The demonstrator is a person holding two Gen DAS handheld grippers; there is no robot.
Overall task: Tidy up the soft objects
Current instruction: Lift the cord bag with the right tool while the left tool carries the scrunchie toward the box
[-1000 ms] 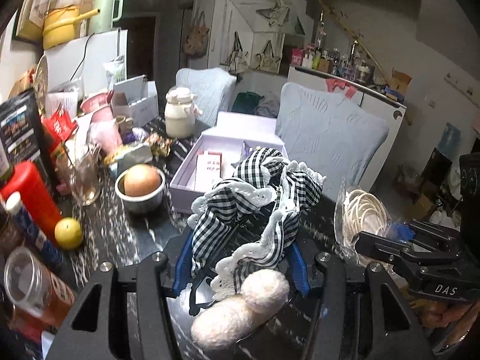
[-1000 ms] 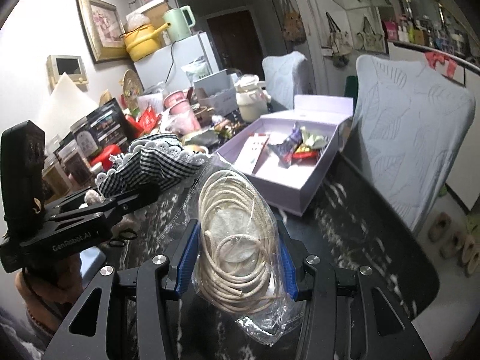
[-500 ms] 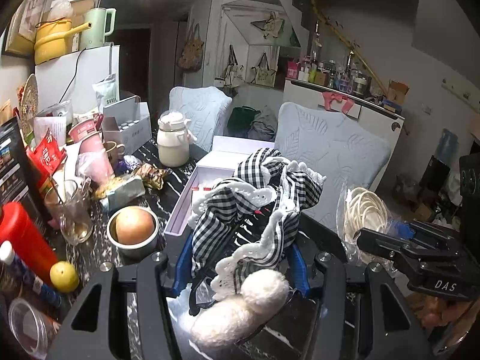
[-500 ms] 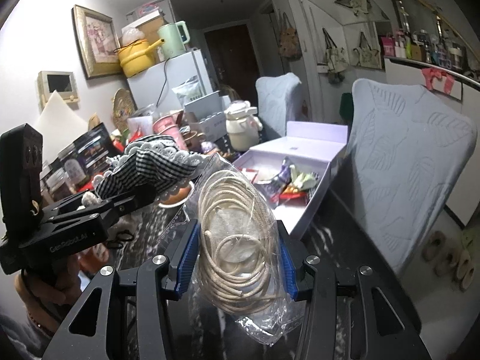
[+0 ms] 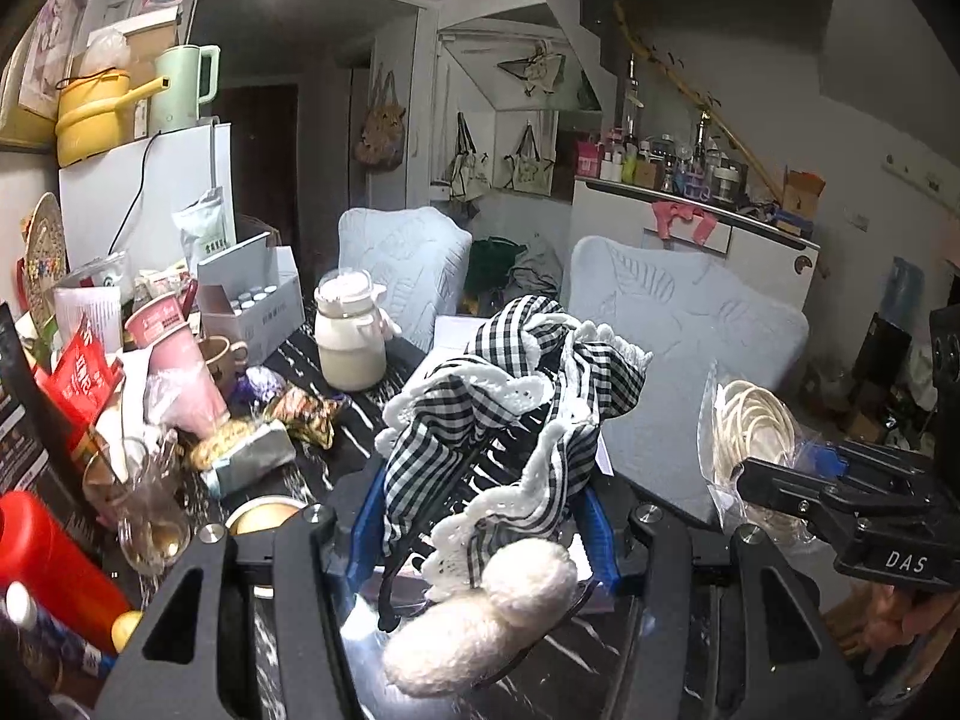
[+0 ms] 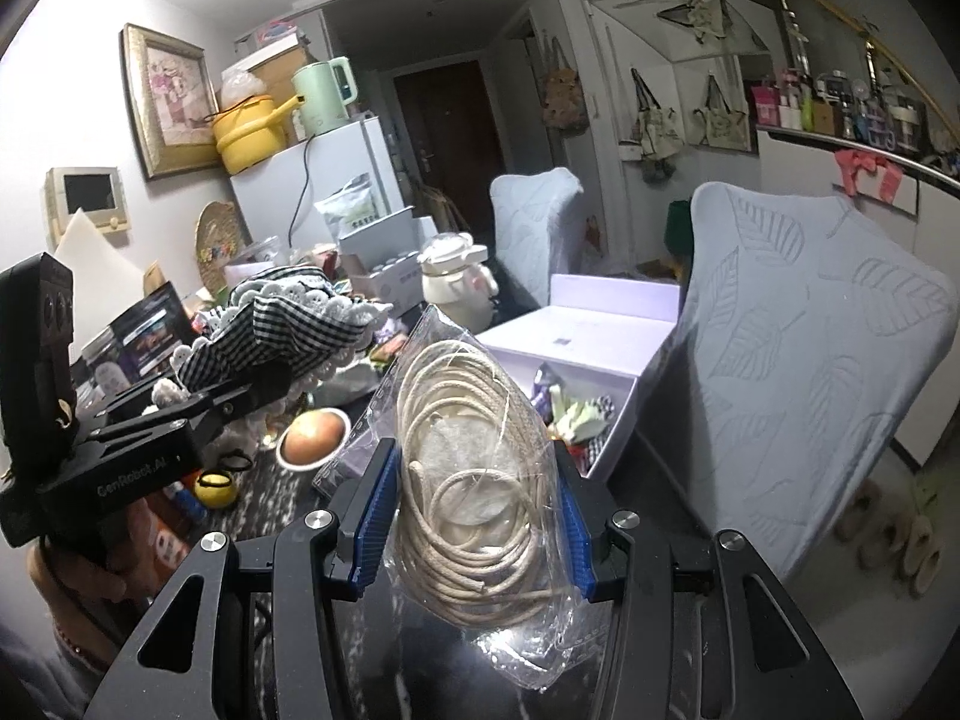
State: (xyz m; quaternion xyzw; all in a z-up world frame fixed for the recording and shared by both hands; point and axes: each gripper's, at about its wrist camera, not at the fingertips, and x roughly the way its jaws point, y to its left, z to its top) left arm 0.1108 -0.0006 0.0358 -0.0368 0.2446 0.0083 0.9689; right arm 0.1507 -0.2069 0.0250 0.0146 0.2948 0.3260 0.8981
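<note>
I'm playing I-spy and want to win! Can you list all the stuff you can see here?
Checked hair clip: one, black-white with white pom-poms, in the left tool.
Bagged cord: one, cream coil in clear plastic, in the right tool.
Box: one, pale purple, open, on the table.
Jar: one, cream, mid-table.
Bowl: one, holding something round and brownish.
Chairs: two, pale blue covers.
Pot: one, yellow, atop the fridge.
Kettle: one, green, beside it.
Left tool: black, blue pads.
Right tool: the same.

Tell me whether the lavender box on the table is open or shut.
Open. The lavender box has its lid standing up at the back, and small items show inside its exposed tray.
</note>
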